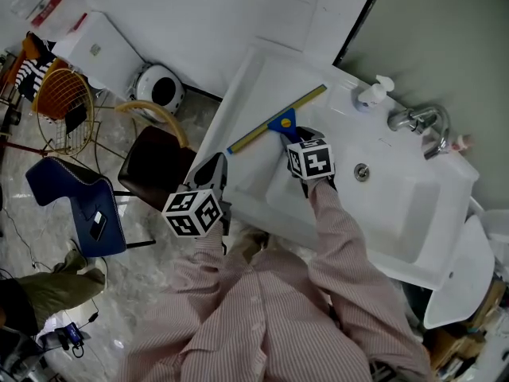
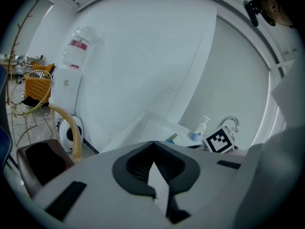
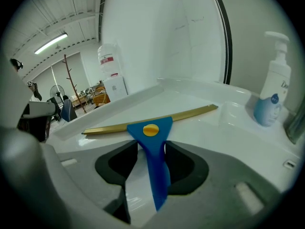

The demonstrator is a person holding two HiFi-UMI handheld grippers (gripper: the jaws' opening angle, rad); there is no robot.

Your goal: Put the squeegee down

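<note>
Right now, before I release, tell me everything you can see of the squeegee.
The squeegee has a blue, plastic-looking handle that widens into a triangular head with a round yellow cap, and a long, straight brass-coloured blade rail. It lies low and nearly flat over the white ledge of the sink, beside the basin, with the rail apparently on the surface. The right gripper holds the handle, jaws closed on both its sides.

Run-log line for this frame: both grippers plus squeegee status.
left gripper: jaws shut, empty | right gripper: jaws shut on blue-handled squeegee with brass-coloured blade | blade appears to rest on white sink ledge | not yet released
</note>
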